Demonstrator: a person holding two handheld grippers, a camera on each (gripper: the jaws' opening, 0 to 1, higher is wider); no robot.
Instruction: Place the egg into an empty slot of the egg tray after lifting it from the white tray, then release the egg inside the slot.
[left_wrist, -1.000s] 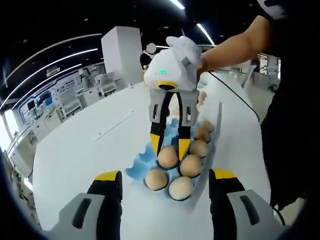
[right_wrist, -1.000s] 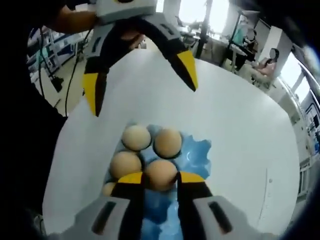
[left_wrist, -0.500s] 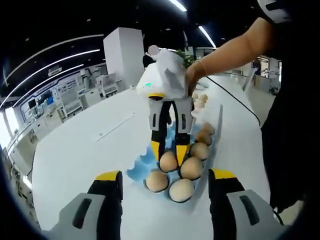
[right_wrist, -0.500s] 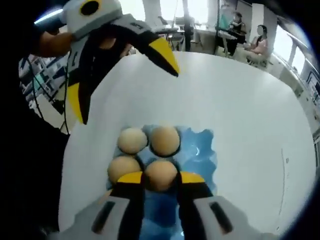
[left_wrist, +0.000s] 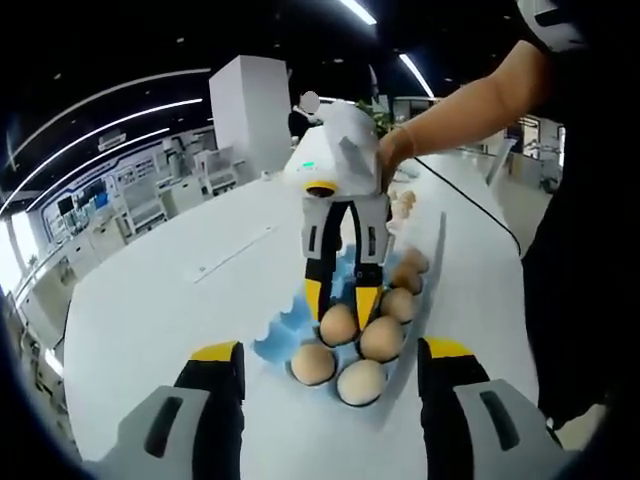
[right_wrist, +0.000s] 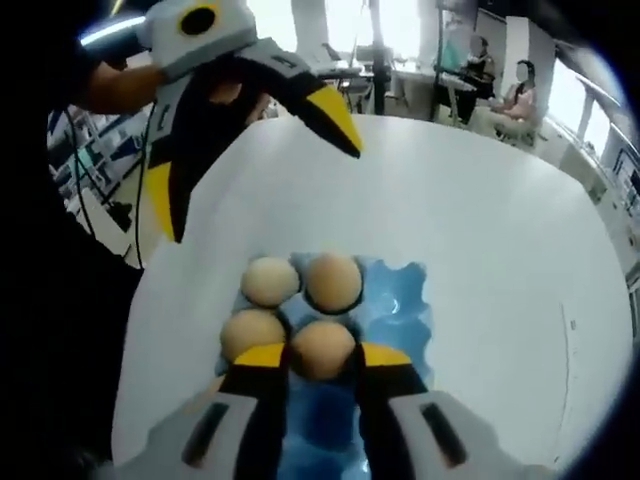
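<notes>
A blue egg tray (left_wrist: 278, 338) lies on the white table and holds several tan eggs. My right gripper (left_wrist: 340, 300) comes down from above onto it, shut on one egg (left_wrist: 338, 323) that sits low among the others. In the right gripper view, that egg (right_wrist: 322, 347) is pinched between my yellow-tipped fingers (right_wrist: 262, 356), with three eggs beside it and bare blue tray (right_wrist: 402, 300) slots to the right. My left gripper (left_wrist: 331, 351) stands open in front of the tray, holding nothing. It also hangs open above the tray in the right gripper view (right_wrist: 248, 165).
More eggs (left_wrist: 402, 200) lie farther back, beside a long raised white rim (left_wrist: 438, 238). The person's arm (left_wrist: 470, 100) reaches in from the right. The wide white table (right_wrist: 480, 250) spreads around the tray. People sit at desks (right_wrist: 500, 75) far behind.
The right gripper has sunk slightly with the egg toward the tray and straightened. Its jaws stay closed on the egg. The left gripper has barely moved.
</notes>
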